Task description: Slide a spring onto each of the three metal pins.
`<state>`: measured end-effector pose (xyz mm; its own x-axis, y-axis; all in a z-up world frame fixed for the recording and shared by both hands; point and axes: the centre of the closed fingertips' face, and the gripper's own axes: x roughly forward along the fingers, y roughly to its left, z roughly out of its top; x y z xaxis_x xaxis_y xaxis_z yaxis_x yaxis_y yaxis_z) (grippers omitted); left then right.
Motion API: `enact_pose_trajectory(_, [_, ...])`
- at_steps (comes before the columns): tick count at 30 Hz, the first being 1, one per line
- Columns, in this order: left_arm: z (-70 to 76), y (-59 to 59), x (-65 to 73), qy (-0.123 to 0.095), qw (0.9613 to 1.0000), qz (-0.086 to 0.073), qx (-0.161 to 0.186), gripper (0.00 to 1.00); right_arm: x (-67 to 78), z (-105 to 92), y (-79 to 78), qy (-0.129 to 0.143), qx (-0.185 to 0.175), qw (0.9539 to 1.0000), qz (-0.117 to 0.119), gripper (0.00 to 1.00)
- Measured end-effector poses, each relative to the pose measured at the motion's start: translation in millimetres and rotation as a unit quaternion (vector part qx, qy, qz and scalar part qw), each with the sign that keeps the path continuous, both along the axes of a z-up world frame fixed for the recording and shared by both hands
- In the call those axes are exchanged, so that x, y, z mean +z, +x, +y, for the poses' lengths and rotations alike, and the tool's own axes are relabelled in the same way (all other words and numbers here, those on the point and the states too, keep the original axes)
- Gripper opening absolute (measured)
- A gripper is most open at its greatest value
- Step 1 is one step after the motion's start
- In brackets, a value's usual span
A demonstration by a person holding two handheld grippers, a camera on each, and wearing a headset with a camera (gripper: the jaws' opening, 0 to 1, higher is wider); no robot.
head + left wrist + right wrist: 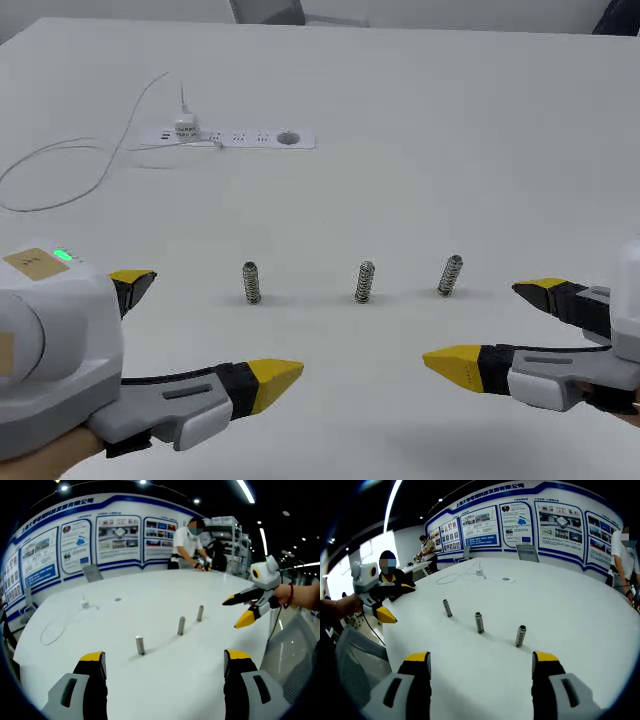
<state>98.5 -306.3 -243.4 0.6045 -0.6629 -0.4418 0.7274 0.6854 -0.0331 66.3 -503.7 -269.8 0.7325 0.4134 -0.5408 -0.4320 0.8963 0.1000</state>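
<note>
Three springs stand upright in a row on the white table (pixel 400 120), long axes vertical: left spring (pixel 251 283), middle spring (pixel 365 282), right spring (pixel 450 275), all judged already mounted. The row lies ahead of and between the left gripper (pixel 222 322) and right gripper (pixel 470 322); each is nearest its own-side spring, jaws wide apart, holding nothing

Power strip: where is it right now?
In the head view the power strip lies on the white table, beyond the row of three springs and left of centre, a white cable looping off its left end.
</note>
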Motion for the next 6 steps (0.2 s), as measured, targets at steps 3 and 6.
enact_pose_trajectory(3, [-0.3, -0.4, -0.7, 0.002, 1.0, 0.0, -0.001, 1.0, -0.7, 0.0, -1.1, 0.002, -0.001, 1.0, 0.0, 0.84])
enact_pose_trajectory(6, [-0.5, -0.7, -1.3, 0.001, 1.0, 0.002, -0.001, 0.99, -1.2, 0.3, -2.0, 0.001, 0.0, 1.0, 0.001, 0.85])
